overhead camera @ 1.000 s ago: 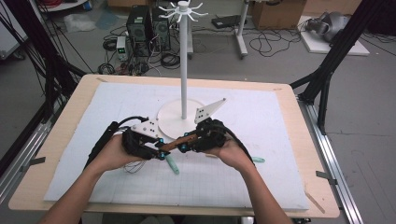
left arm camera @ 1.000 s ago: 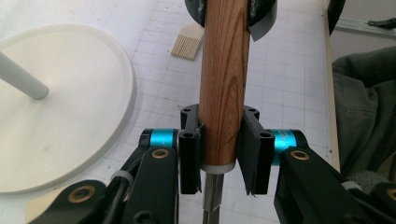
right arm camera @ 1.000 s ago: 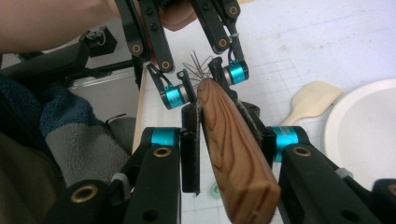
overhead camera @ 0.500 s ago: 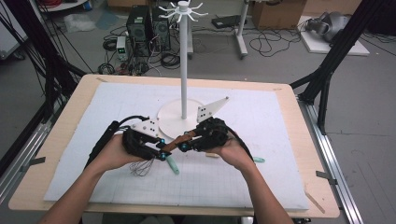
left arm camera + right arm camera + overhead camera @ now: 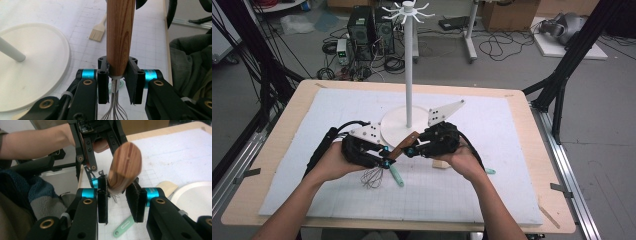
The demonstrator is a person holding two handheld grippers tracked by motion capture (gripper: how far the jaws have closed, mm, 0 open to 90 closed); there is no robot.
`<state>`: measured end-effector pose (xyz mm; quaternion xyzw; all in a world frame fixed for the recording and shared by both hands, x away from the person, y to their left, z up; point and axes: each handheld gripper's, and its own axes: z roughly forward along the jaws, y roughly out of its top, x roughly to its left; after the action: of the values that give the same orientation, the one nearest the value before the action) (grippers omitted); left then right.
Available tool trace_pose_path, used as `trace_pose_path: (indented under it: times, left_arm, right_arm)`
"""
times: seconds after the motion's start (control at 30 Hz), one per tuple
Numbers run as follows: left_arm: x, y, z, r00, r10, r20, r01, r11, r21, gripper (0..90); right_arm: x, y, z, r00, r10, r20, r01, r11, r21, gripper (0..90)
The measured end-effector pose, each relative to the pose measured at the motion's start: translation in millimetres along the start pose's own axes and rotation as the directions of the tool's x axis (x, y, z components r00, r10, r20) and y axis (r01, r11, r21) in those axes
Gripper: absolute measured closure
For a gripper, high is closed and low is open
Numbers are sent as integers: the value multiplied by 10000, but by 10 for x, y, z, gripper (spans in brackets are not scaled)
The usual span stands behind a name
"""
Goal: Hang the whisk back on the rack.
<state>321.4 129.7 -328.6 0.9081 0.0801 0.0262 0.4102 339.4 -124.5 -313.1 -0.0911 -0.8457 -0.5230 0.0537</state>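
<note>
Gripped from both ends: a whisk (image 5: 373,176), held just above the white mat (image 5: 492,130) in front of the stand's round base (image 5: 393,131).

Left gripper (image 5: 117,75) – jaws narrow, pads pressed on either side of the wooden handle (image 5: 120,32) right where the wood meets its metal collar. Just drawn in a touch tighter, with the handle between them. Handle running straight out ahead of the jaws and upward in the left gripper view; wire loops (image 5: 115,113) trailing back below the pads, toward the gripper's body. Left of the jaws, the white base and the foot of its pole (image 5: 11,53). Ahead of the jaws and slightly left, well apart, a small flat brush (image 5: 98,33) lying on the mat.

Right gripper (image 5: 120,195) – jaws likewise narrow, closed on the handle's free rounded end (image 5: 125,167). Left pad flat against the wood, right pad touching its lower edge. Butt of the handle tilted up and toward the camera, above the pads. Beyond the jaws, facing them, the left gripper and the bare forearm behind it. Beneath the jaws, flat on the mat, a mint-green utensil handle (image 5: 123,228). Right of the jaws, the rim of the white base.

Seen from the high view: left gripper (image 5: 384,161) and right gripper (image 5: 409,150) tip to tip, the brown handle slanting between them, wire loops hanging below the left jaws, close beside the green utensil handle.
</note>
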Motion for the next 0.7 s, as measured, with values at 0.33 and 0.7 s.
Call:
trace_pose_path:
  times: [0.33,0.7]
  left_arm:
    - [36,1,-20,9992,-381,100,386,9974,-602,738]
    - [37,24,-11,9984,-338,443,373,9962,-790,706]
  right_arm:
    - [12,30,65,9996,116,269,-101,9984,-553,707]
    - [28,79,28,9999,117,64,-112,9962,-863,720]
